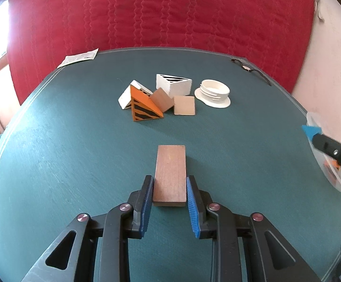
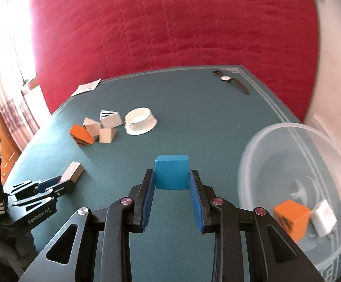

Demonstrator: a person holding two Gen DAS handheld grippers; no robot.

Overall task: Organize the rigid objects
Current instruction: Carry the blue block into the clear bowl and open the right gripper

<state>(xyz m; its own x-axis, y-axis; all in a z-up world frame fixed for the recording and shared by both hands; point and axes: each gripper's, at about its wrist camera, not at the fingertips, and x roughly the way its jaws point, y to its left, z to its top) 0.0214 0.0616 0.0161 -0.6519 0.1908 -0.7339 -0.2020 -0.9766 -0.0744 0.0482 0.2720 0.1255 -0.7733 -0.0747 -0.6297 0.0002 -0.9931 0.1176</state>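
The left gripper [image 1: 169,191] is clamped on a brown wooden plank [image 1: 170,174], its blue pads pressing the long sides near the plank's closer end, so that most of the flat rectangular board sticks out ahead of the fingers over the green table [image 1: 53,164]. In the right wrist view the plank's pale end face shows beyond the left gripper's black jaws. The right gripper [image 2: 172,181] is clenched around a blue cube [image 2: 172,172], which sits squarely between the fingertips with its top face and front face showing, plain and unmarked. Just to the right of that cube lies a clear plastic bowl [image 2: 276,141], blurred, holding an orange block [image 2: 291,219] with black marks and a white block [image 2: 323,218] beside it. Further back on the table a small cluster lies well apart from both grippers: an orange wedge with black stripes [image 1: 144,107], a white wedge [image 1: 125,97] leaning behind it, a white striped wedge [image 1: 174,84], two tan wooden blocks [image 1: 184,105] touching each other, and a white ribbed ring [image 1: 214,92] just beside them. A wristwatch [image 2: 231,81] and a paper slip [image 1: 78,57] lie near the table's far edge, before a red quilted cloth [image 1: 158,11].
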